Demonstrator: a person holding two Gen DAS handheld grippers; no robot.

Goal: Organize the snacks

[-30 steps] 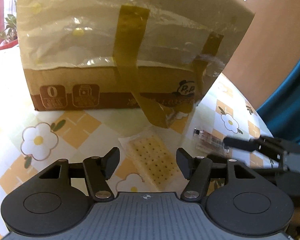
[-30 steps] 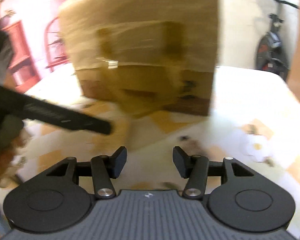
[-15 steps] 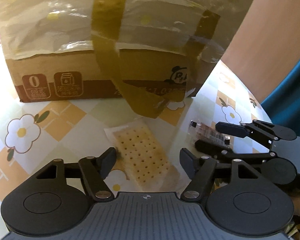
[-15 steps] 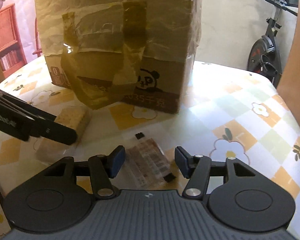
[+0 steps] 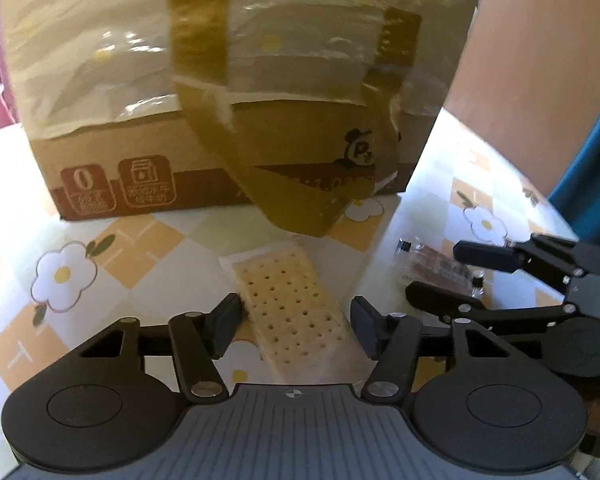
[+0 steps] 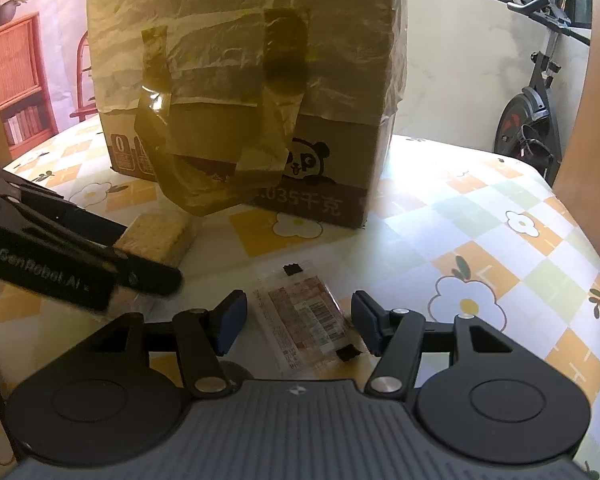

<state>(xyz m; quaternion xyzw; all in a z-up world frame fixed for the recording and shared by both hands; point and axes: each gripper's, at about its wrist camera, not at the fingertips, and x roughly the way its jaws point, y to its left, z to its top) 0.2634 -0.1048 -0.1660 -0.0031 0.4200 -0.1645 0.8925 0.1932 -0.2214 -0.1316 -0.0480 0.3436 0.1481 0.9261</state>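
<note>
Left claw (image 5: 296,326) – jaws just narrowing, astride cracker packet (image 5: 296,312), not gripping. Right claw (image 6: 298,326) – jaws just widening, astride brown snack packet (image 6: 306,320), counter (image 6: 460,208).

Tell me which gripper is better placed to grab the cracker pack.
Left. The left gripper straddles the cracker pack, its jaws just closing around it. The right gripper sits over the brown packet instead.

a lived-in home: the tabletop (image 6: 480,216) wears a checked cloth printed with daisies, a red wooden bookshelf (image 6: 18,84) with a potted plant (image 6: 8,4) stands against a pink wall, and an exercise bike (image 6: 536,112) is parked by the barred window.
</note>
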